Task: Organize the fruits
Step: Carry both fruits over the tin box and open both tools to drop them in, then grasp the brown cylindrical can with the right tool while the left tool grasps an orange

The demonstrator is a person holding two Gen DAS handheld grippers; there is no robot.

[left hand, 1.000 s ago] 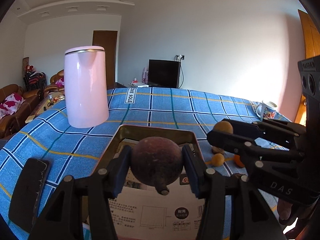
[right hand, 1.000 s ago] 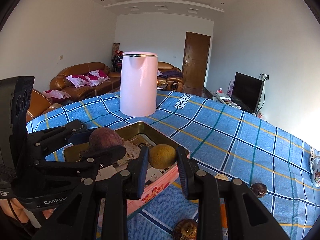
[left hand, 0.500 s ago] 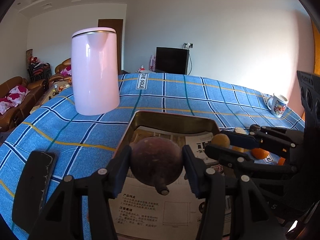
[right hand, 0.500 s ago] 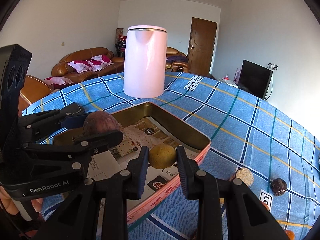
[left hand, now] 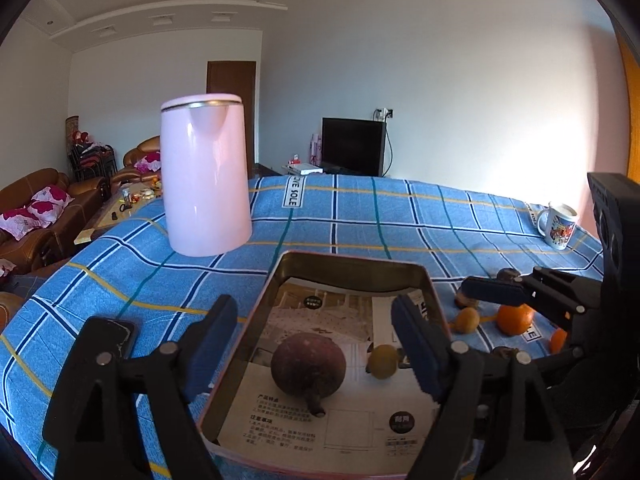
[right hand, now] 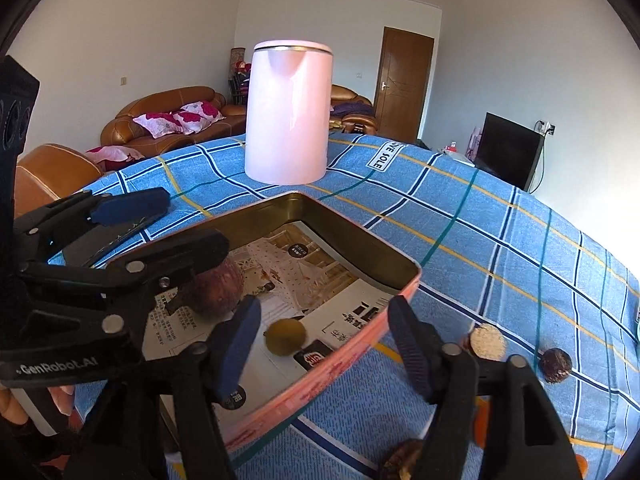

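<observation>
Left gripper (left hand: 312, 344): jaws spread, empty | right gripper (right hand: 324, 336): jaws spread, empty | mangosteen (left hand: 308, 362) and small yellow fruit (left hand: 383, 361) lie in tin (left hand: 352, 270), lower centre | judged light, round, roll-prone; to be gripped across the middle

1. The tin tray's (left hand: 434, 300) near edge is running behind the left gripper's (left hand: 316, 338) arms in the left wrist view.
2. The dark round fruit (right hand: 218, 286) is sitting partly behind a black finger (right hand: 188, 252) in the right wrist view.
3. A brown wrinkled fruit (right hand: 404, 458) is being cut off by the bottom edge.
4. An orange fruit (left hand: 558, 340) is showing only as a sliver behind the right gripper's frame.
5. The printed paper's (left hand: 360, 420) small text is staying too fine to read.
6. A dark lump (left hand: 466, 300) beside the small fruit is hiding behind a blue pad.
</observation>
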